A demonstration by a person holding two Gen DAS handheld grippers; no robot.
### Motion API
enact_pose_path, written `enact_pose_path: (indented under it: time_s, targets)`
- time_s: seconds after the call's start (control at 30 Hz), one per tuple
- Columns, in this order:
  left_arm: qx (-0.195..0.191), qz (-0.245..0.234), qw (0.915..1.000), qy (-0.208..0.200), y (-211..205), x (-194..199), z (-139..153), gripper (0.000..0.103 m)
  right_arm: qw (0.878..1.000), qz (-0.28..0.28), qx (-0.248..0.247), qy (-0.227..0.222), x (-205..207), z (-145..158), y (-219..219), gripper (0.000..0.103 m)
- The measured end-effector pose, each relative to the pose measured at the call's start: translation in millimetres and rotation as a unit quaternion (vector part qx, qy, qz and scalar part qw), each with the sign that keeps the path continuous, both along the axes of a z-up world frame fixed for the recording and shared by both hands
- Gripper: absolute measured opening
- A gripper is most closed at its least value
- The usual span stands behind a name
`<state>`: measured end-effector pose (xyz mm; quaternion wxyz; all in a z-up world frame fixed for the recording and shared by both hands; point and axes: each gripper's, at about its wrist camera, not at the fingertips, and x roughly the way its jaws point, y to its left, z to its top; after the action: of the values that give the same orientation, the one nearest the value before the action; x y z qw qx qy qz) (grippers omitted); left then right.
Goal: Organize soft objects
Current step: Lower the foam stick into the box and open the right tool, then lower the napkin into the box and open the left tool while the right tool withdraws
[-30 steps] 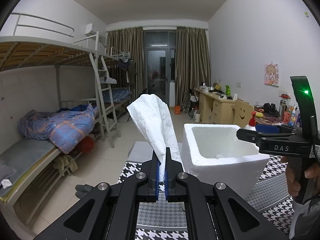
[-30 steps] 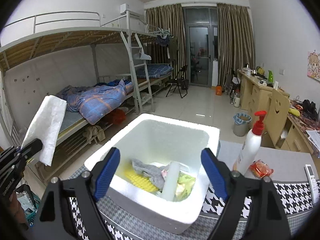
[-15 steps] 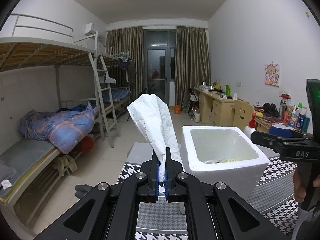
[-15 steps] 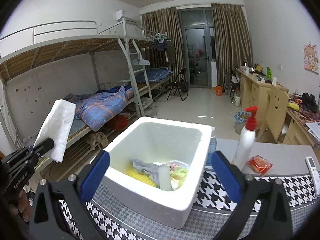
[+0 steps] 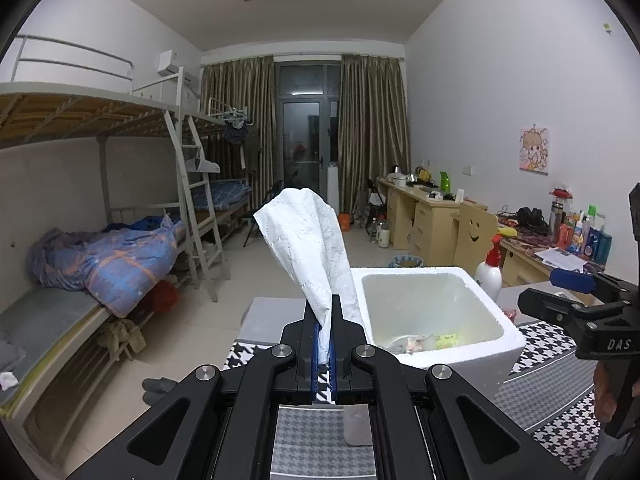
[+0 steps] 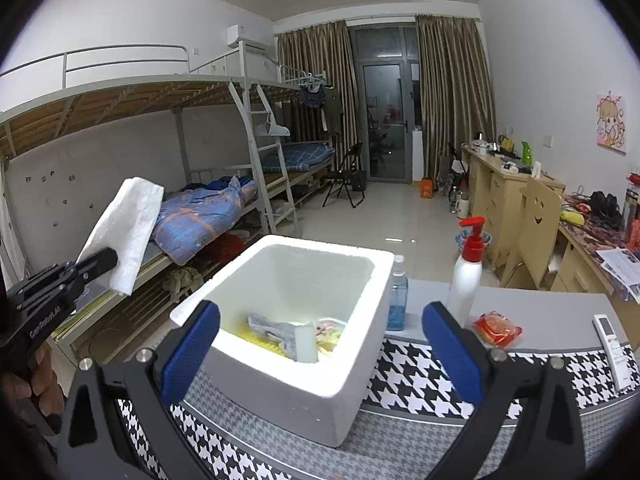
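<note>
My left gripper is shut on a white folded tissue, held upright, left of and above the white foam box. In the right wrist view the tissue and left gripper are at the far left, apart from the box. The box holds a grey cloth, a yellow sponge, a white block and a colourful packet. My right gripper is open and empty, in front of the box's near wall.
The box sits on a houndstooth mat on a grey table. Behind it stand a blue liquid bottle and a white pump bottle. A red packet and a remote lie at right. Bunk beds stand left.
My right gripper has drawn back from the box and to the right, opening wider. My left gripper still holds the tissue, with the box now lower in its view.
</note>
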<state>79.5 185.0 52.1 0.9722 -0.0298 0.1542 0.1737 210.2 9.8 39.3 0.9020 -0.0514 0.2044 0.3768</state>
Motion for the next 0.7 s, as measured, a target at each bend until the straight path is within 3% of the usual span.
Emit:
enact_pose_path:
  time_s: [0.7]
  targets:
    - [0.002, -0.041, 0.9992, 0.000, -10, 28, 14, 0.003, 1.000, -0.026, 0.002, -0.004, -1, -1, -28, 0.102]
